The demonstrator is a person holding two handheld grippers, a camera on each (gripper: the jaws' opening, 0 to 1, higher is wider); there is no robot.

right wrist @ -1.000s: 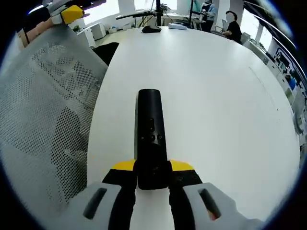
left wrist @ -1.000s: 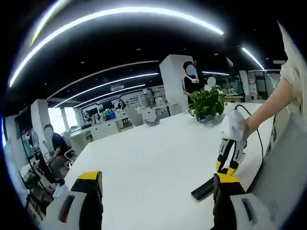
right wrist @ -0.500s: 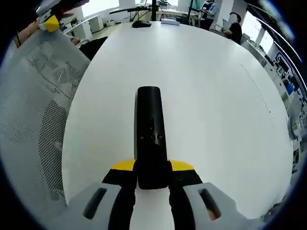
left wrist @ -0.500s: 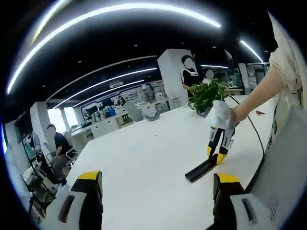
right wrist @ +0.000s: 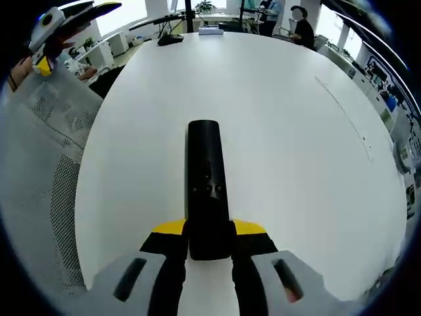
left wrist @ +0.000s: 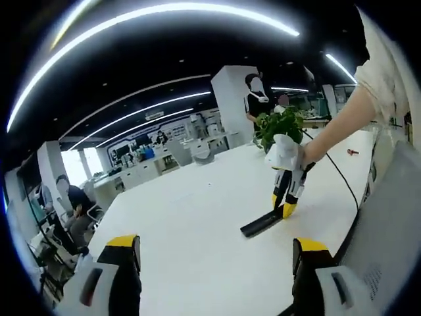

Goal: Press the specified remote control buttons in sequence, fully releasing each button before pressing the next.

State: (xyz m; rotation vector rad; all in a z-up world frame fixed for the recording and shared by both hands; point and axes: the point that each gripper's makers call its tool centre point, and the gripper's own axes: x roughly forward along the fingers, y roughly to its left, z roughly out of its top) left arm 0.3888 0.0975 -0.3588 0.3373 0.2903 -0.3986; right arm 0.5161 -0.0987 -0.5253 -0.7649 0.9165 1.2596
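Clamping the remote [right wrist: 206, 191], the right gripper [right wrist: 208, 238] hangs over the white table [right wrist: 296, 145]; left gripper [left wrist: 214, 260] gapes wide.

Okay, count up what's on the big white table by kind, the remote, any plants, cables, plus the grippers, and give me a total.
Black rectangular remote control: 1, clamped in the right gripper
Green leafy potted plant: 1
Black cable: 1
Yellow-tipped two-jaw grippers: 2, the right one and the left gripper, whose jaws stand apart
Total: 5
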